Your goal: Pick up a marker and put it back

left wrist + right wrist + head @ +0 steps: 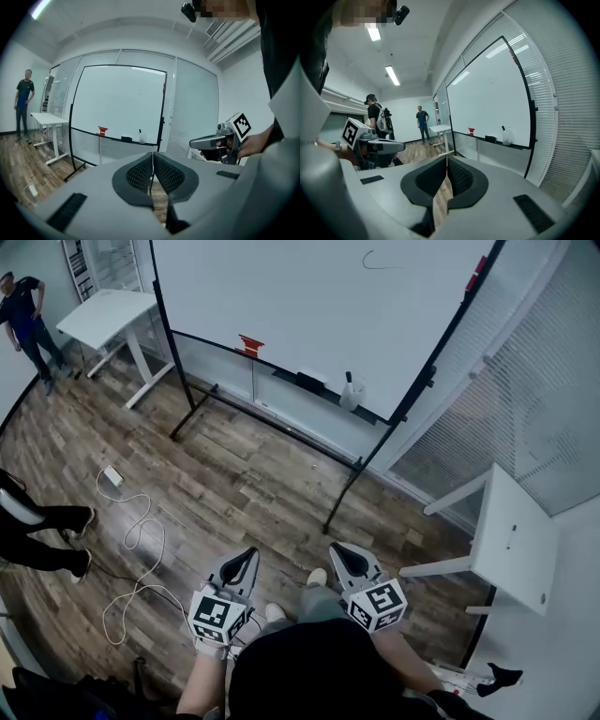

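Observation:
A black marker (348, 379) stands upright in a pale holder (349, 397) on the tray of a wheeled whiteboard (309, 296), far ahead of me. It also shows small in the left gripper view as the marker (139, 132) and in the right gripper view as the marker (503, 128). My left gripper (249, 555) and right gripper (336, 549) are held low in front of my body, pointing towards the board. The left gripper (152, 153) has its jaws together with nothing between them. The right gripper (446, 157) is likewise shut and empty.
A red object (249, 344) and a black eraser (310, 382) sit on the board's tray. A white desk (103, 315) stands back left and a white table (511, 535) on the right. A white cable (141, 540) lies on the wooden floor. A person (23, 320) stands far left, and another's legs (37, 531) are nearer.

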A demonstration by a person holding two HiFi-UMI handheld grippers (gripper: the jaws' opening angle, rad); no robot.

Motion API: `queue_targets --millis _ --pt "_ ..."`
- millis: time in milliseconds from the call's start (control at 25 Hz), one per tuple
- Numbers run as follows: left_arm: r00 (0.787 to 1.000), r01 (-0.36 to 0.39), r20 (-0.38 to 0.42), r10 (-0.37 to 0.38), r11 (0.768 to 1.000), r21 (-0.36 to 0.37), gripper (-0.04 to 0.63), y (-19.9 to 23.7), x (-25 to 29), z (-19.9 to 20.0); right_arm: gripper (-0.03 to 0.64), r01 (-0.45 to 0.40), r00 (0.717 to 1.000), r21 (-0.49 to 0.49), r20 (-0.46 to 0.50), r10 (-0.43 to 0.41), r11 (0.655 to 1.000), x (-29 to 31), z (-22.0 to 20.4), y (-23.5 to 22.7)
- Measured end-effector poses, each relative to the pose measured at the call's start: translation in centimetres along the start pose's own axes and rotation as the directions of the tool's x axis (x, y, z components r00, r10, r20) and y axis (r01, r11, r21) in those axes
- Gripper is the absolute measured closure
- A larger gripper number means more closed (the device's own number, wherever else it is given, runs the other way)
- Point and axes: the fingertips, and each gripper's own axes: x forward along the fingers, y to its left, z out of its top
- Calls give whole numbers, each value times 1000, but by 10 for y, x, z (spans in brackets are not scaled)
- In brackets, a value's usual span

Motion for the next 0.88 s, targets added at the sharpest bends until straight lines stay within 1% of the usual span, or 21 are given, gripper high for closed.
queue_targets --millis 160,360,440,560,640,720,880 --pt "1000 -8 -12 8 1000 -10 574 23 29 -1 583 15 1000 16 1 -15 1000 34 6 -31" --pt "999 -27 -44 27 1000 -1 574 65 85 5 583 -4 1000 38 16 3 999 99 20 -79" --pt "998 -32 -55 32 999 5 574 83 116 15 583 -6 1000 41 24 5 999 124 33 -105" --pt "998 -31 -53 30 1000 -1 574 105 169 42 580 5 1000 41 30 -6 999 154 58 -155" --pt "998 -20 -53 20 1000 2 574 114 205 61 558 19 999 48 39 -21 999 167 73 -188" --pt "998 -10 -61 11 1000 14 574 122 240 76 507 40 998 53 50 -43 998 179 84 -221" --pt "998 12 -66 -11 1000 10 574 126 296 93 487 84 994 71 64 -88 994 195 96 -285"
